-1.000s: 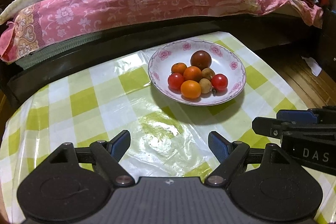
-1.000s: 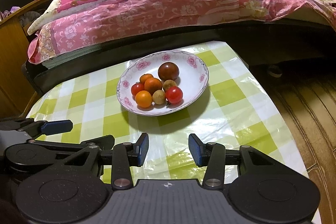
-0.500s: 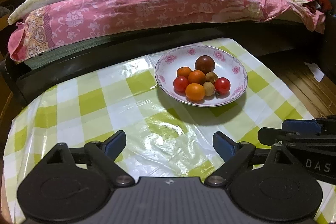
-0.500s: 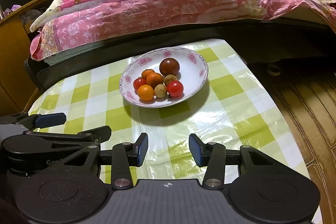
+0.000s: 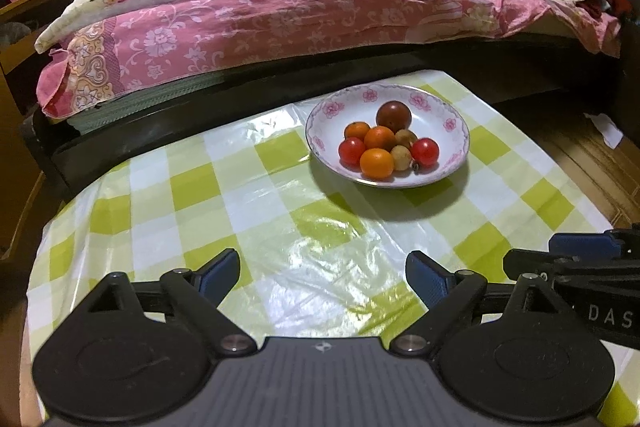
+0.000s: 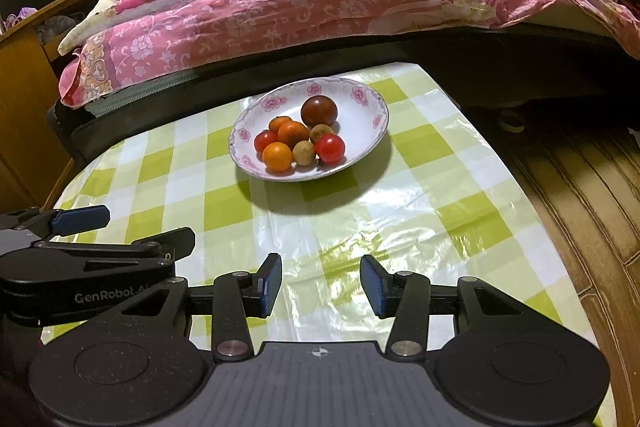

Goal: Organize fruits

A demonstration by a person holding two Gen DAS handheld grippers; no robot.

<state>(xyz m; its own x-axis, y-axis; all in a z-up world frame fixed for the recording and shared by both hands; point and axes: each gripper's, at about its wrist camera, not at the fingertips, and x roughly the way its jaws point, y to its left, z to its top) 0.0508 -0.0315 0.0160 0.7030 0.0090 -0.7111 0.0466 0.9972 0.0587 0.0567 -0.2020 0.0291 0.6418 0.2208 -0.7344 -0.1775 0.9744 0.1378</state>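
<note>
The left gripper (image 5: 322, 277) has just been opening, its jaws wide apart and empty. The right gripper (image 6: 320, 285) stands narrower, also empty. At twelve o'clock, the fruits (image 5: 386, 145) sit piled in the floral bowl (image 5: 452, 123) on the checked tablecloth (image 5: 200, 187).

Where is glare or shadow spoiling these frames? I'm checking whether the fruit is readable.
Left wrist: glare on the plastic tablecloth; the plate casts a dark shadow toward the camera; fruit sharp. Right wrist: glare patch, fisheye bends the table edge.

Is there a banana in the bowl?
No, the bowl holds only small round fruits: red, orange, brown and one dark one.
</note>
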